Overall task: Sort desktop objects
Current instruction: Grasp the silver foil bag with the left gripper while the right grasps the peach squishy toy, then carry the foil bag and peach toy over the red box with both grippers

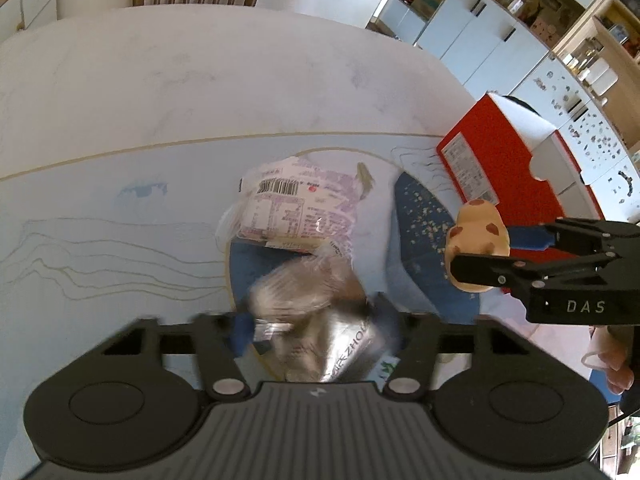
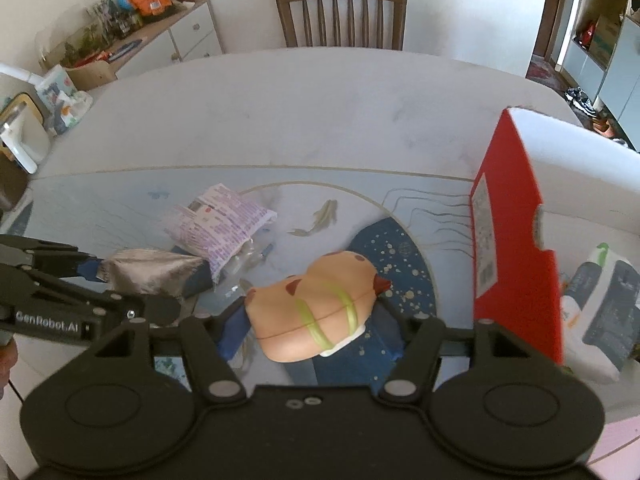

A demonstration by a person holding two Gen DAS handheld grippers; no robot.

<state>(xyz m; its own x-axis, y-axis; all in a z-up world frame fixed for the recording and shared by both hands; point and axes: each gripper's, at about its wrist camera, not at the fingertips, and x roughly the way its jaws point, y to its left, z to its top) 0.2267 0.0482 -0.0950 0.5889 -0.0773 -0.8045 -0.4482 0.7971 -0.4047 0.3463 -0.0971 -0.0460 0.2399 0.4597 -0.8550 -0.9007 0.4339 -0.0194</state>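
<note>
Where chair (image 2: 341, 14) stands, pale table (image 2: 280, 100)

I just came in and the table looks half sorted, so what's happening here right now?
A person is tidying the table with a pair of tongs in each hand. The right tongs grip a tan squishy toy with brown spots, lifted just above the mat near the red box. The left tongs have a silvery foil packet between them, though blur hides whether the pads press it yet. A purple-printed snack packet lies on the patterned mat.
</note>
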